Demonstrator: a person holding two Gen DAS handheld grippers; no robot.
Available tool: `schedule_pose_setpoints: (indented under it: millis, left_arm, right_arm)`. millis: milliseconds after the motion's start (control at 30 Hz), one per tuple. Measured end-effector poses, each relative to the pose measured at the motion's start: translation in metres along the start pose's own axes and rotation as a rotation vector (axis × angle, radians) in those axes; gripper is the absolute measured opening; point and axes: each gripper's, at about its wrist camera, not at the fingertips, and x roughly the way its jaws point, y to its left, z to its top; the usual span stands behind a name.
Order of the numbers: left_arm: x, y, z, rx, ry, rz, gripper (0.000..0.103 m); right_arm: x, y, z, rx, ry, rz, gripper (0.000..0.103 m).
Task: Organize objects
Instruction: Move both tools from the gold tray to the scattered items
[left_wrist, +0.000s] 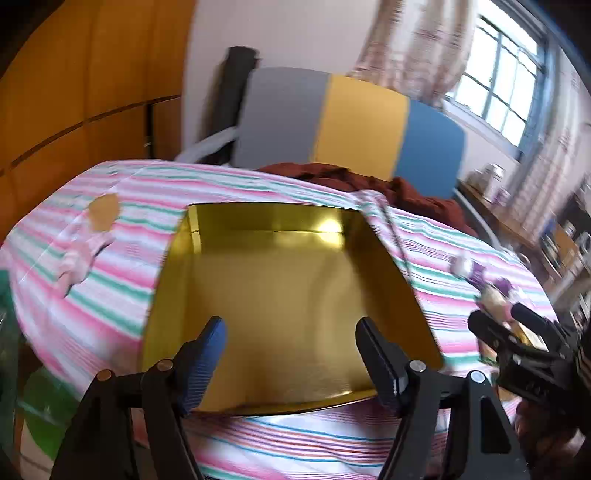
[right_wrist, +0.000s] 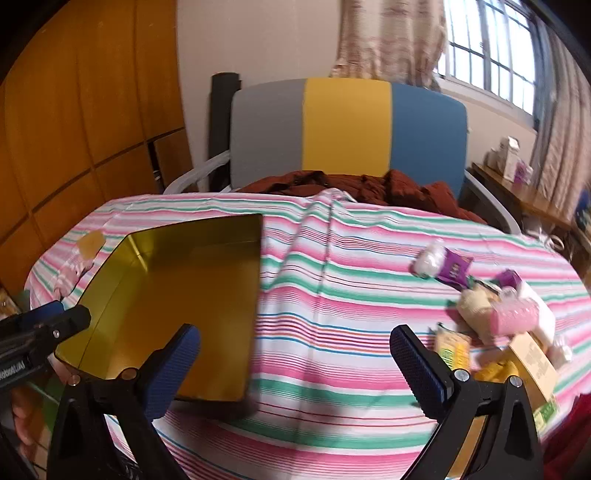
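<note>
left tool (left_wrist: 290, 341): fingers spread wide, holding nothing, poised over the near part of the gold tin.
right tool (right_wrist: 295, 350): fingers spread wide, holding nothing, above bare striped cloth.
gold tin (right_wrist: 184, 295): open, nothing visible inside, on the counter (right_wrist: 332, 295), ahead and left of the right tool.
packet pile (right_wrist: 506, 325): pink, purple, cream and yellow wrapped items, ahead and right of the right tool.
pink packets (left_wrist: 79, 254): ahead and left of the left tool, beside the tin.

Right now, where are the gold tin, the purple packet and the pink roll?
Gold tin (right_wrist: 192, 295): right wrist view, bare inside floor.
Purple packet (right_wrist: 455, 272): right wrist view, wrapper's middle.
Pink roll (right_wrist: 515, 316): right wrist view, its side.
</note>
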Motion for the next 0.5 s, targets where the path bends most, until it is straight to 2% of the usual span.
schedule_pose_setpoints:
  millis: [133,233,500]
  left_arm:
    - [-0.002,-0.024,0.003,0.081,-0.024,-0.058,0.076]
    - [-0.002,-0.038,0.009,0.108,-0.021,-0.127,0.083]
    - [0.008,-0.077,0.014,0.181,0.017,-0.268,0.083]
  right_arm:
    - [-0.01,-0.029,0.0,0.052,0.005,-0.027,0.103]
    - [-0.018,-0.05,0.001,0.074,0.004,-0.063,0.103]
    - [-0.044,-0.111,0.007,0.159,-0.006,-0.167,0.103]
